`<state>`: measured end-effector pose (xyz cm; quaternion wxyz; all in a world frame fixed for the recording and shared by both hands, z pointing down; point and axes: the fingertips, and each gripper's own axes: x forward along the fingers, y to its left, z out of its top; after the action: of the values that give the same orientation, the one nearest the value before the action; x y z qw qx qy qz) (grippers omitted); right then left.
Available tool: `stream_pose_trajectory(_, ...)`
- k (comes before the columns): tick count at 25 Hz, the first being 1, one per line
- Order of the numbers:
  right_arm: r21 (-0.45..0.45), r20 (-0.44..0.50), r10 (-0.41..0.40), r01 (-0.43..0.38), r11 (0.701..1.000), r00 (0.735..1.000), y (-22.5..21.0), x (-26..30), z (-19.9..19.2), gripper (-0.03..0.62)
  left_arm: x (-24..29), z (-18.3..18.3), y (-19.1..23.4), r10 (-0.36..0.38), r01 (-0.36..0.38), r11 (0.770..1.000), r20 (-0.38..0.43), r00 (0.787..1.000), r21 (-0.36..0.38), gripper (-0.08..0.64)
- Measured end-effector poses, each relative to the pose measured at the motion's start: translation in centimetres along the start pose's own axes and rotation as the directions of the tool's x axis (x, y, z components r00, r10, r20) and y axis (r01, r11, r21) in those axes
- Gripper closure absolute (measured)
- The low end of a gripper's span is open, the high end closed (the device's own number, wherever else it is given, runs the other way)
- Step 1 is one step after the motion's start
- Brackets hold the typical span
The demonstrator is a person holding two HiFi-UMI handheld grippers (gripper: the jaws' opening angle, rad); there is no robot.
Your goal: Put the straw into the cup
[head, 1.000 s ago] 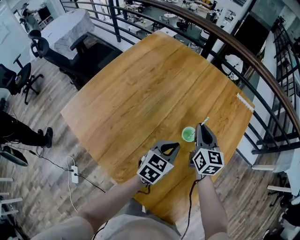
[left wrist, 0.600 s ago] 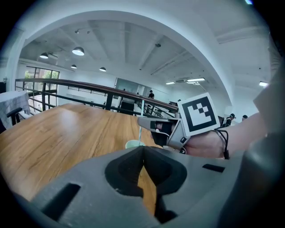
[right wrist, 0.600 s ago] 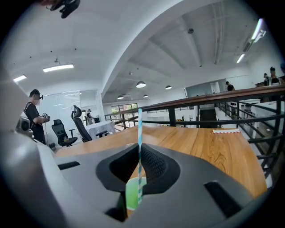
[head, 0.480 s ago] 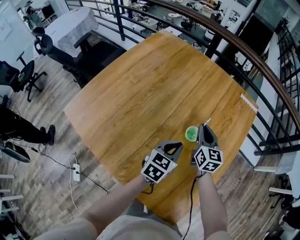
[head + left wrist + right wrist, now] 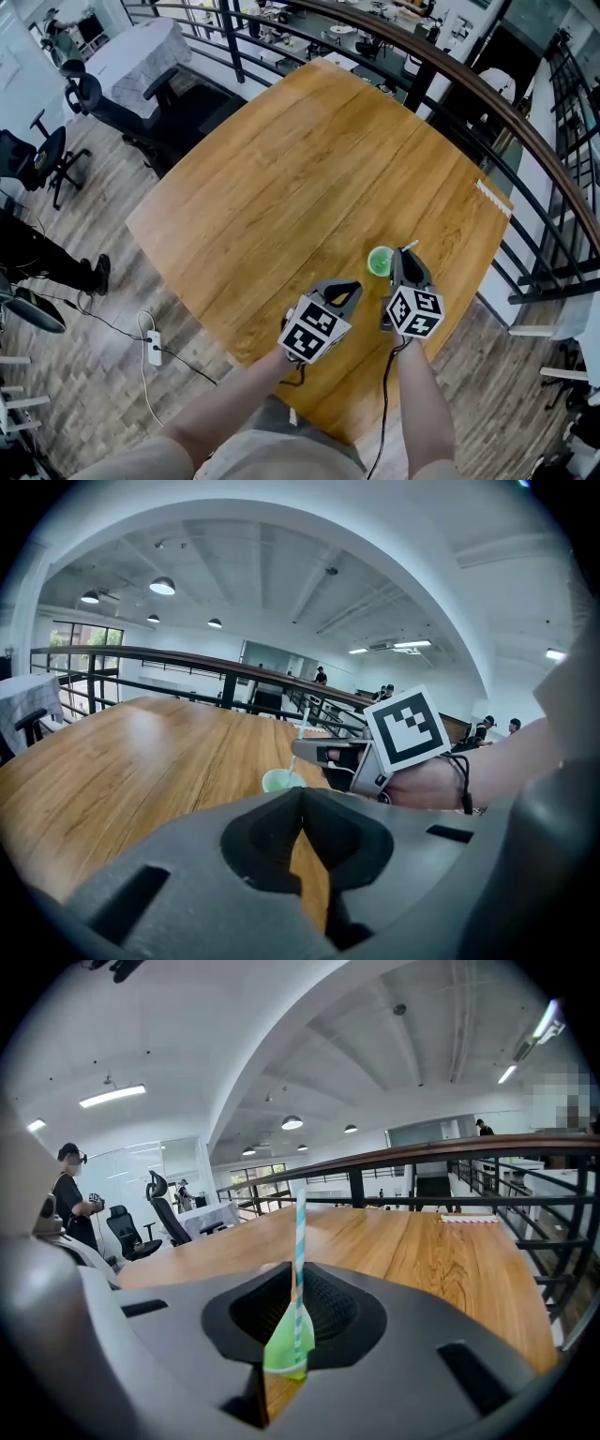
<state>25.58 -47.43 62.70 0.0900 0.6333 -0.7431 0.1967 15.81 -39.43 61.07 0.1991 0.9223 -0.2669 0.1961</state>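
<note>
Right gripper (image 5: 403, 258) is pinching its jaws fully onto the striped straw (image 5: 300, 1227), with the top end poking up past them. Left gripper (image 5: 345, 293) is hovering just left of it, jaws pressed together and gripping nothing. Both forearms are reaching in from the near table edge, marker cubes facing up. The right one is pointing far and slightly left at the green cup (image 5: 380, 263). That cup is sitting on the wooden table (image 5: 281, 169) just beyond the right jaw tips. The straw's lower end appears to be dipping into the cup at a tilt. Risk: the cup looks light and nothing is bracing it, so a sideways push, or releasing while the straw is leaning, could be tipping it or flicking the straw out. Farther right, a thin white strip (image 5: 489, 200) is lying at the table edge.
</note>
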Motion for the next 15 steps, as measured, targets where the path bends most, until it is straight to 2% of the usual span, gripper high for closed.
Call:
stream_pose_trajectory(6, -0.028, 0.01, -0.006, 0.007, 1.0, 1.0, 0.2, -1.5, 0.8, 0.56, -0.5, 0.1, -0.8, -0.005, 0.004, 1.0, 0.004, 1.0, 0.018, 0.546)
stream_pose_trajectory(15, -0.032, 0.055, -0.016, 0.018, 0.999, 0.998, 1.0, -5.2, 2.8, 0.561, -3.1, 2.8, -1.6, 0.012, -0.015, 0.999, 0.074, 0.997, 0.047, 0.546)
